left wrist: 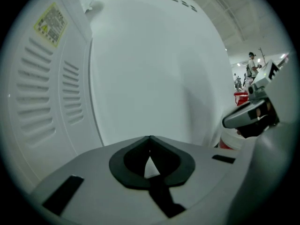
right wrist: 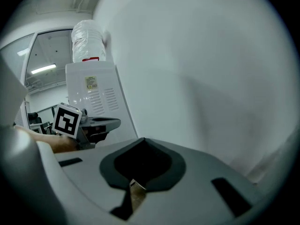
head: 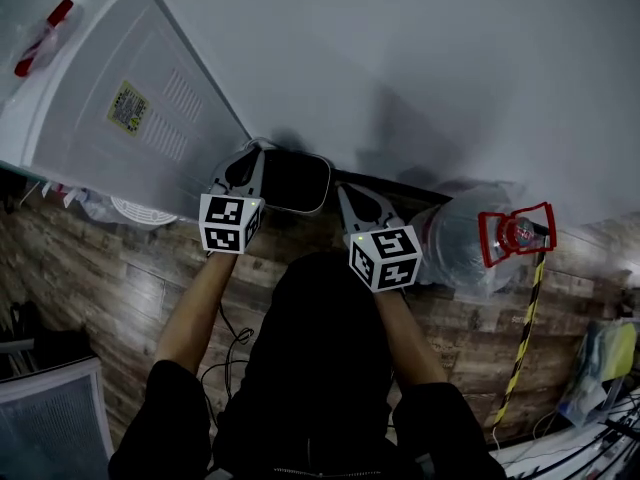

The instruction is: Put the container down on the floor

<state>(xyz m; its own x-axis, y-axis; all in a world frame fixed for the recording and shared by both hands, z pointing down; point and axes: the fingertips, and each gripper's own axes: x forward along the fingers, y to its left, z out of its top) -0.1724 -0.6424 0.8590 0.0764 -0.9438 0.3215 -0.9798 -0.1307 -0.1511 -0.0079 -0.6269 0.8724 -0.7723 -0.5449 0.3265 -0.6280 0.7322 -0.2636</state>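
A dark container with a pale rim stands at the foot of the white wall, seen in the head view only. My left gripper hangs just left of it, above its near left corner, apart from it. In the left gripper view the jaws meet at their tips with nothing between them, facing the wall. My right gripper is at the container's right side, also apart from it. Its jaws are closed together and empty. Each gripper shows in the other's view, the left one and the right one.
A white water dispenser stands at the left, with a bottle on top. A big clear water bottle with a red handle frame lies on the wooden floor at the right. Cables and a striped pole lie further right.
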